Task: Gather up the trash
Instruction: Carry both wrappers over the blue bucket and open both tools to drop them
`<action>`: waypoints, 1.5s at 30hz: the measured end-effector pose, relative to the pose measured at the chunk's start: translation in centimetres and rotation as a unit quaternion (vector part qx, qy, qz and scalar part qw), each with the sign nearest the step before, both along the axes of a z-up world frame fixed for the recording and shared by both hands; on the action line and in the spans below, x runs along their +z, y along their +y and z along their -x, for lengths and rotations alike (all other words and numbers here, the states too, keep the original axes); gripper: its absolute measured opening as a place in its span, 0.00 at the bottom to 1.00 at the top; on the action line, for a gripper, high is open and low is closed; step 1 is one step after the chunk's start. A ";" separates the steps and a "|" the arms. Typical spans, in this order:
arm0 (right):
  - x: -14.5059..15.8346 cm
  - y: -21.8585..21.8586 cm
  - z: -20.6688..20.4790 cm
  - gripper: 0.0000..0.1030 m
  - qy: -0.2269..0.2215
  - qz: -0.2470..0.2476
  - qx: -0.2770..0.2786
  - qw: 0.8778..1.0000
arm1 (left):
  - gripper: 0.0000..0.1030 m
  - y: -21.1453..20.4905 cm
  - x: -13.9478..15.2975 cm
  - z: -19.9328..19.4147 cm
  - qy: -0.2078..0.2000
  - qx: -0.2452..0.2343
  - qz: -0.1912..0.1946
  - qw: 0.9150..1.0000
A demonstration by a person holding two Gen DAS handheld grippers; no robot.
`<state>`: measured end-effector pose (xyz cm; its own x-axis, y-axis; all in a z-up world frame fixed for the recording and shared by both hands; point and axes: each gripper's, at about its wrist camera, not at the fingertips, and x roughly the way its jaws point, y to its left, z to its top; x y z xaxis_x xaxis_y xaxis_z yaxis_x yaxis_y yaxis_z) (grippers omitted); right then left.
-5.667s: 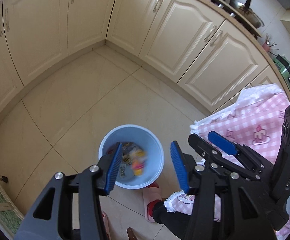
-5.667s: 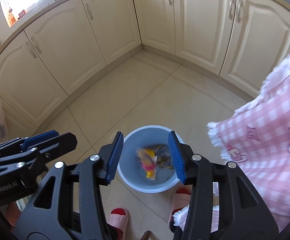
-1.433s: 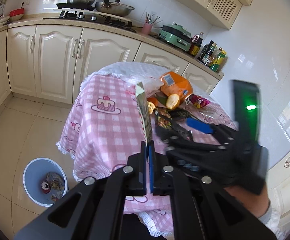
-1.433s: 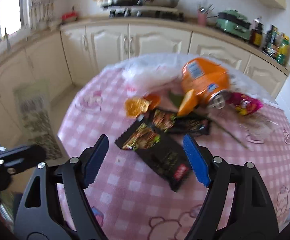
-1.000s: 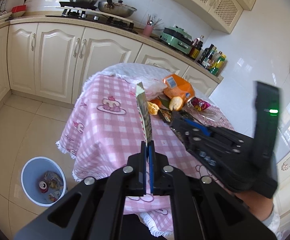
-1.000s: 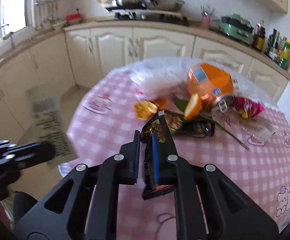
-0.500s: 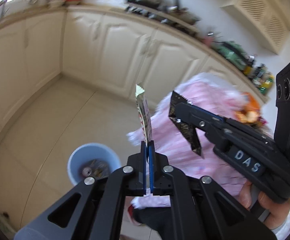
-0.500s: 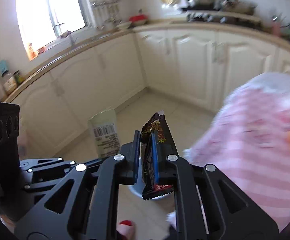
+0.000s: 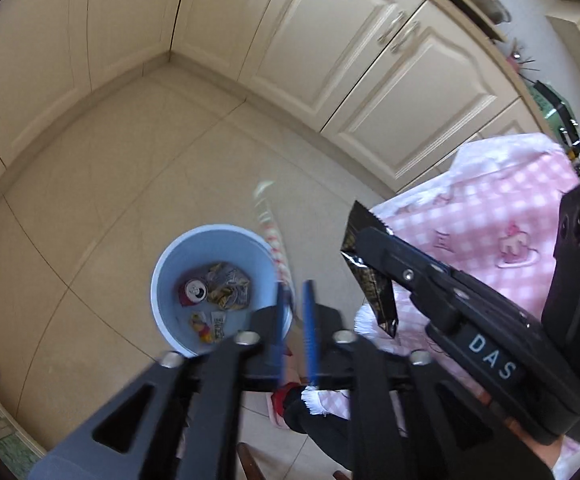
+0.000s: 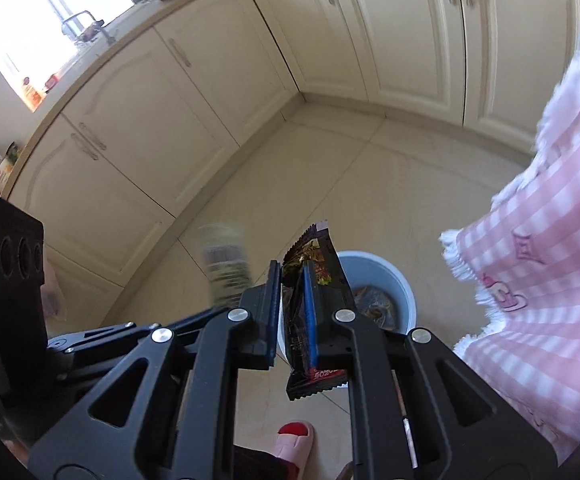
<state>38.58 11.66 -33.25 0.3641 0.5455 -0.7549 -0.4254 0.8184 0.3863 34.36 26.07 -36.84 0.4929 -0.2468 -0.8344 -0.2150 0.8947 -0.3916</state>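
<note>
above the blue bin (image 9: pixel 157 280) on open tile floor, left gripper (image 9: pixel 293 332) parted beside a blurred pale packet (image 9: pixel 269 236); right gripper (image 10: pixel 292 312) clamps a black wrapper (image 10: pixel 314 258).

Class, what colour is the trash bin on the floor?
Light blue. The bin shows best in the left wrist view.

Blue bin (image 9: pixel 161 280) mouth lying open at 12 o'clock under both grippers, only low litter sitting at bottom. Blurred pale wrapper (image 9: pixel 269 236) hanging at bin's 3 o'clock rim, just ahead of left gripper (image 9: pixel 293 320), blocking that edge. Black wrapper (image 10: pixel 314 304) and right gripper (image 10: pixel 292 312) crowding 3 o'clock side. Pink checked tablecloth (image 10: pixel 538 280) draping at 3 o'clock, closing that side. Tiled floor (image 9: pixel 109 168) lying bare from 9 to 12 o'clock; cabinets (image 9: pixel 330 48) walling far edge.
</note>
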 end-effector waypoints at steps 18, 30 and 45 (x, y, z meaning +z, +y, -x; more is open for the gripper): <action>-2.8 2.3 -1.3 0.12 0.026 0.004 0.009 1.000 | 0.38 2.3 -2.4 0.7 0.022 0.036 -0.006 0.999; -1.0 3.0 -0.7 0.15 0.007 0.012 0.014 1.000 | 0.38 2.6 0.0 1.8 0.002 0.042 -0.010 0.999; 8.2 -0.9 4.5 0.28 -0.084 0.021 -0.002 0.996 | 0.39 -0.4 9.2 5.7 -0.067 0.042 -0.037 0.996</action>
